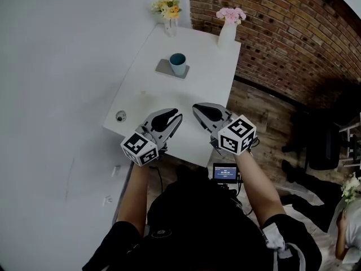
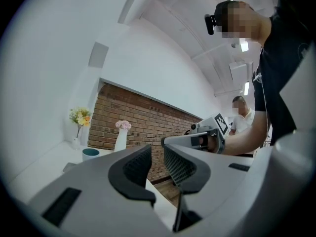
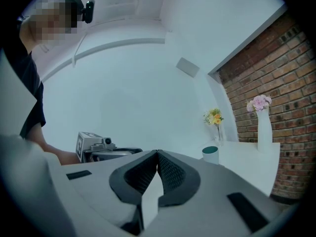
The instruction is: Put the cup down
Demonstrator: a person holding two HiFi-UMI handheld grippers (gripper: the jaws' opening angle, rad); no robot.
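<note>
A teal cup [image 1: 177, 63] stands upright on a grey coaster [image 1: 166, 69] in the far half of the white table [image 1: 206, 92]. Both grippers hover side by side over the table's near edge, well short of the cup. My left gripper [image 1: 176, 116] has a narrow gap between its jaws and nothing in it; in its own view [image 2: 157, 154] the cup [image 2: 90, 153] sits far off to the left. My right gripper [image 1: 196, 107] is shut and empty, with its tips meeting in its own view [image 3: 157, 154]; there the cup [image 3: 210, 154] stands to the right.
A glass vase of yellow flowers [image 1: 168, 14] and a white vase of pink flowers [image 1: 228, 28] stand at the table's far edge. A small round object [image 1: 120, 116] lies near the left front corner. A brick wall [image 1: 293, 33] runs along the right, with dark furniture [image 1: 321, 145] on the wooden floor.
</note>
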